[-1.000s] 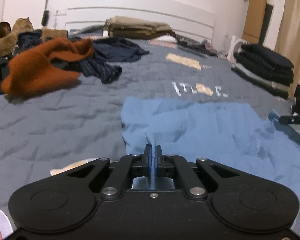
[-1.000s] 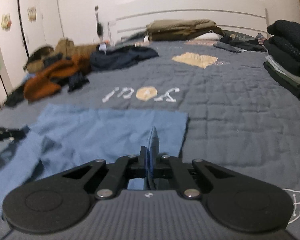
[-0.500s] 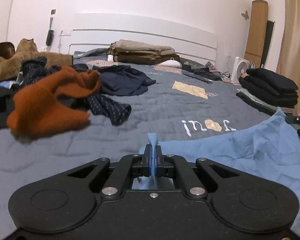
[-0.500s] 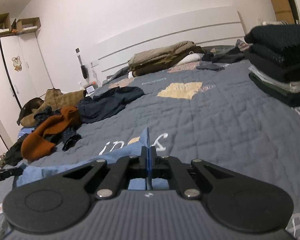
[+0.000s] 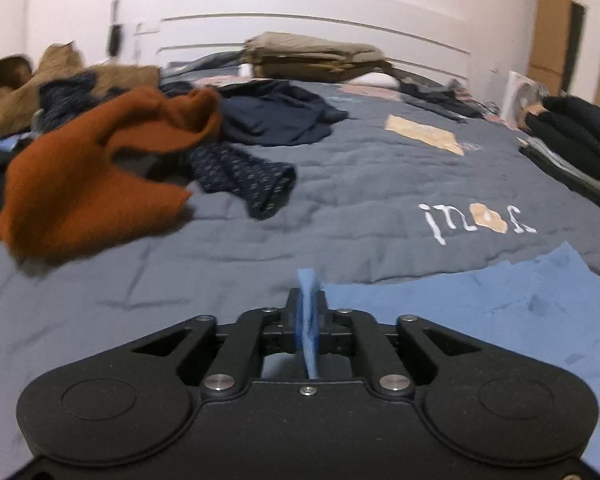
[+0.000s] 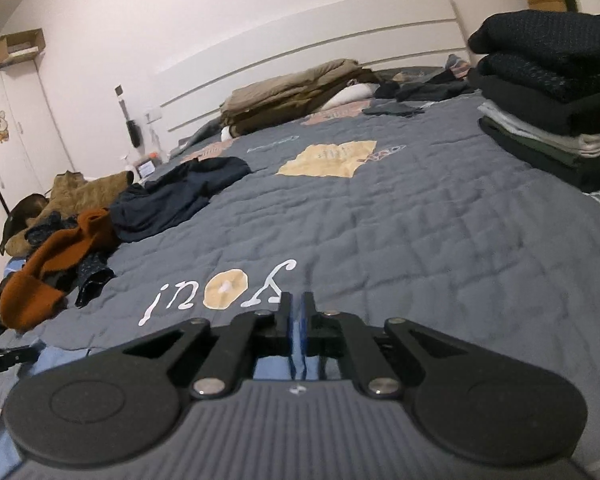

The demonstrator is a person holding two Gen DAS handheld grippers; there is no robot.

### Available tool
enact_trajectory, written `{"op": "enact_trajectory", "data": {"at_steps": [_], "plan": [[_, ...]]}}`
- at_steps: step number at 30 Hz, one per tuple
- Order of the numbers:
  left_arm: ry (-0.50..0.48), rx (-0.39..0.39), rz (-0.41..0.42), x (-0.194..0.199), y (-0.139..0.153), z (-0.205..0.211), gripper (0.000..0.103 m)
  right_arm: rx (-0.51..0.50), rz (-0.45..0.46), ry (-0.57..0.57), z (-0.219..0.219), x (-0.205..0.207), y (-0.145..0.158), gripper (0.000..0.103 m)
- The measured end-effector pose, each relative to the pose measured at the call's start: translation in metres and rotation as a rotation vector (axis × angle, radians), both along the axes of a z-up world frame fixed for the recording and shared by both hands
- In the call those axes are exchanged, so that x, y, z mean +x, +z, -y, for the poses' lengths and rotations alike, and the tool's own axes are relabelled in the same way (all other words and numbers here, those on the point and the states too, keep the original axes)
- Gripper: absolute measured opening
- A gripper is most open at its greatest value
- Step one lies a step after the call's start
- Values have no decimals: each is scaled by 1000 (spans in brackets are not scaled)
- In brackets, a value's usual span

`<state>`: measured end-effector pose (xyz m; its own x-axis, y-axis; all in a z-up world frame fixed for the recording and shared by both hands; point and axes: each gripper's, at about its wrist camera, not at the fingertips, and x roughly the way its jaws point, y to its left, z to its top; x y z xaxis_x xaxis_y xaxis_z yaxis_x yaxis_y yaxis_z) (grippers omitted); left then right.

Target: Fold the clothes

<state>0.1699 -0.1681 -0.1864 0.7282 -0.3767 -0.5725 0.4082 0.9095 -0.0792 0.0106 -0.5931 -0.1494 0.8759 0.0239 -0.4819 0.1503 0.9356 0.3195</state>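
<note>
**Between both sets of jaws: blue cloth, one grip loosening**

Between the fingers of the left gripper [image 5: 309,312] sat a fold of the blue garment [image 5: 480,312], its edge poking up past the fingertips, and the jaws had just been easing apart, with the cloth standing between them in a slightly widened gap. Whether the pads were pressing on it could not be told. Out to that gripper's right the rest of the blue fabric lay spread on the grey quilt [image 5: 360,184]. Ahead and to its left sprawled a rust-orange sweater [image 5: 88,184], blurred, with a dark patterned piece [image 5: 252,184] just beside it and a navy garment [image 5: 276,120] farther on.

Over on the right gripper [image 6: 298,324], the jaws were pressed nearly together, a thin strip of blue showing in the slit between them; more blue cloth showed below and to its left. Straight ahead of its tips were the white letters [image 6: 220,292] stitched on the quilt. Far forward and to its right rose a stack of folded dark clothes [image 6: 552,92]; dead ahead, against the white headboard [image 6: 340,40], lay a folded tan pile [image 6: 296,92].
</note>
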Motion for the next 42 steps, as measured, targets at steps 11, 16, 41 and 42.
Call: {"op": "enact_trajectory", "data": {"at_steps": [11, 16, 41, 42], "plan": [[-33, -105, 50, -107, 64, -9, 62, 73, -73, -5, -42, -82, 25, 43], [-62, -146, 22, -156, 72, 5, 63, 64, -73, -6, -63, -112, 38, 48], [-288, -50, -5, -234, 27, 46, 69, 434, -236, -132, -52, -155, -14, 56], [-295, -62, -11, -236, 27, 48, 70, 468, -229, -148, -48, -157, -16, 56]]}}
